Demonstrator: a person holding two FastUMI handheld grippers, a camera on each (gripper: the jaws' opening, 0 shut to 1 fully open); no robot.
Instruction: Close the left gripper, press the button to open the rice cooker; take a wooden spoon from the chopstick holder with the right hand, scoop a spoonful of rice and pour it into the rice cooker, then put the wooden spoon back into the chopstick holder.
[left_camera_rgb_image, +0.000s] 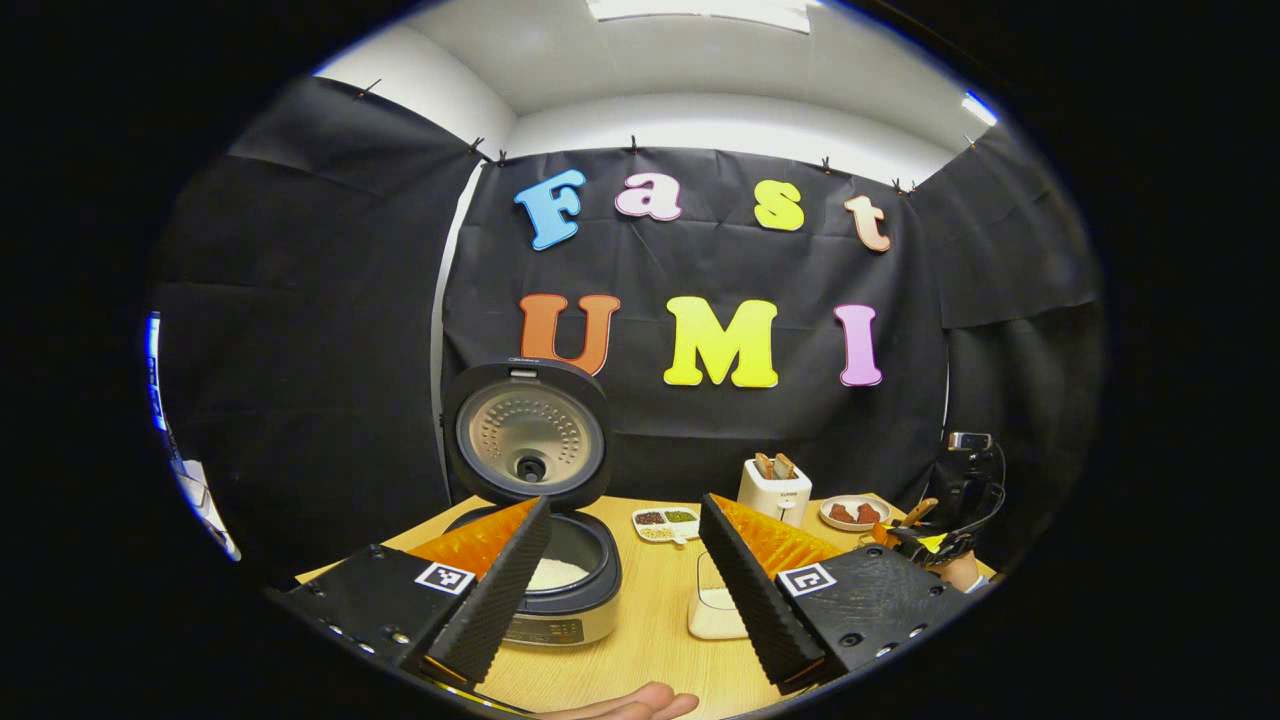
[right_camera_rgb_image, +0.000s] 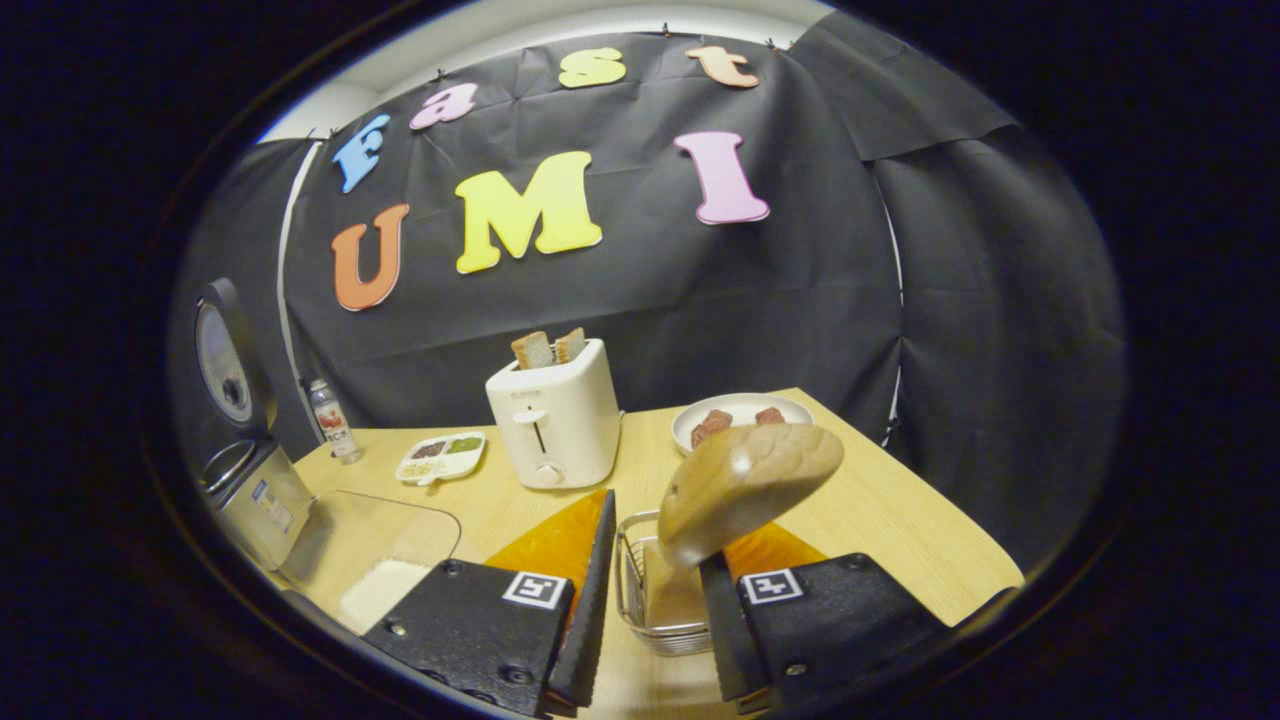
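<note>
Cooker (left_camera_rgb_image: 545, 560) lid's already up, at about 7 o'clock in the left gripper view, with rice in the pot, so I'd say the scoop's been poured. Left gripper (left_camera_rgb_image: 625, 585) hangs wide with nothing in it. Right gripper (right_camera_rgb_image: 655, 590) is spread too; the spoon (right_camera_rgb_image: 740, 485) stands in the holder (right_camera_rgb_image: 640, 590) at 6 o'clock between its fingers, not pinched. Looks basically done, just back off.

Rice cooker (left_camera_rgb_image: 560, 590): dark lid with a silver, dot-perforated inner plate; white rice inside. Table (right_camera_rgb_image: 900, 520): light wood grain. Toaster (right_camera_rgb_image: 555, 415): cream-white, holding brown toast. Wooden spoon (right_camera_rgb_image: 745, 480): glossy tan. Plate (right_camera_rgb_image: 740, 410): white, with reddish-brown pieces. Chopstick holder (right_camera_rgb_image: 650, 590): silver wire mesh.
</note>
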